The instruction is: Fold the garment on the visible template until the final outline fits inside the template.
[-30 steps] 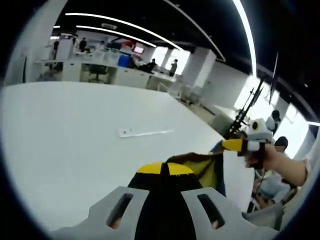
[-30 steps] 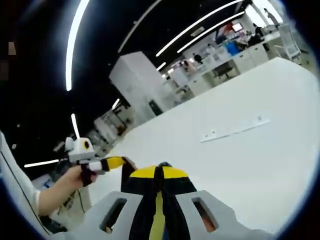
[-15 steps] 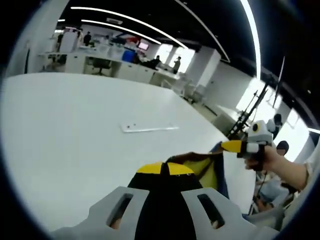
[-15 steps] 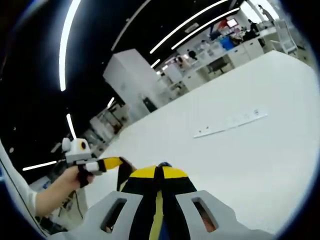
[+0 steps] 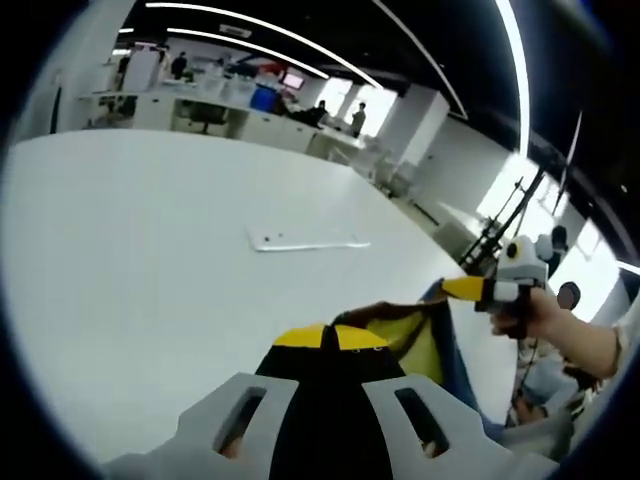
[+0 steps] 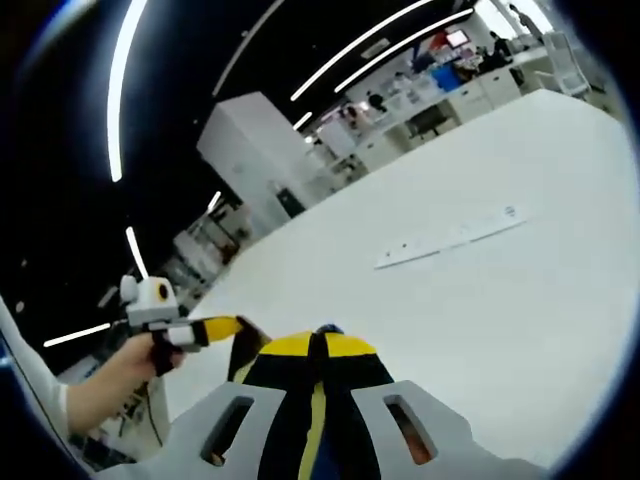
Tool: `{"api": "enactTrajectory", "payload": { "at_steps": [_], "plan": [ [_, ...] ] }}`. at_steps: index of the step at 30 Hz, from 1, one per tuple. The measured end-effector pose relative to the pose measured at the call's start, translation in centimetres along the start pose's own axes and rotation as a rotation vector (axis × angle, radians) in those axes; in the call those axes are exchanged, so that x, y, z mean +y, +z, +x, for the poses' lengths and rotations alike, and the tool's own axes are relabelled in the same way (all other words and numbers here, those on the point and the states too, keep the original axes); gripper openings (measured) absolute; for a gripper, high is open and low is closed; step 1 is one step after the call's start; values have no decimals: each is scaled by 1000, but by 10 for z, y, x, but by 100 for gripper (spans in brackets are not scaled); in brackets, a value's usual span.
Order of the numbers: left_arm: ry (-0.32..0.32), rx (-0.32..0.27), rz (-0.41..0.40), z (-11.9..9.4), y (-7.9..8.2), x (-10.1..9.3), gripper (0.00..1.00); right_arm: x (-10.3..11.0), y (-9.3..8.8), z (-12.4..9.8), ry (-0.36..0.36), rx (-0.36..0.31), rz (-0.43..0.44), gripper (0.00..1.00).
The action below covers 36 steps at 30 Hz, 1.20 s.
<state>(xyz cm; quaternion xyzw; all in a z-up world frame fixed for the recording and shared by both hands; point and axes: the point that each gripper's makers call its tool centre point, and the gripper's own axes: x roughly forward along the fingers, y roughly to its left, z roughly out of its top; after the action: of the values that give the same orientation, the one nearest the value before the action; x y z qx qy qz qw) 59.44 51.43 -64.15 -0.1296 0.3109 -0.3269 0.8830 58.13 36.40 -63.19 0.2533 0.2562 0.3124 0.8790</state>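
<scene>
While both clamp it, the garment (image 5: pixel 410 335) spans each hand-held gripper.

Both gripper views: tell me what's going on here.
A person holds a gripper in each hand, and both have their jaws shut on a yellow and blue garment, stretched between the left gripper and the right gripper above a white table. A flat white strip lies farther out on the table. No fold shows.

garment (image 5: pixel 415 340): yellow, dark blue edge; black between the jaws
left gripper (image 5: pixel 330 335): yellow tips, grey body
right gripper (image 6: pixel 315 345): same
table (image 5: pixel 120 260): white
</scene>
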Motion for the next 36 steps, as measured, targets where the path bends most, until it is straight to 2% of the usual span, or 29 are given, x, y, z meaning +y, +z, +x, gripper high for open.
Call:
{"api": "enactTrajectory", "payload": {
  "at_steps": [13,15,20,31,34,36],
  "plan": [
    [20,33,-24,15,-10,16,0,-20,-8,19,-5,26,49,3],
    [28,39,-32,18,-11,19,0,-21,-6,23,3,18,111,3],
    [43,52,-41,27,-13,27,0,-33,-7,34,-18,18,113,3],
    [67,85,-76,50,-16,46,0,-44,-6,48,-50,12,119,3],
    [72,98,-93,56,-19,50,0,-62,-4,58,-67,19,119,3],
    [75,105,-100,59,-20,53,0,-66,-5,61,-72,19,127,3]
  ]
}}
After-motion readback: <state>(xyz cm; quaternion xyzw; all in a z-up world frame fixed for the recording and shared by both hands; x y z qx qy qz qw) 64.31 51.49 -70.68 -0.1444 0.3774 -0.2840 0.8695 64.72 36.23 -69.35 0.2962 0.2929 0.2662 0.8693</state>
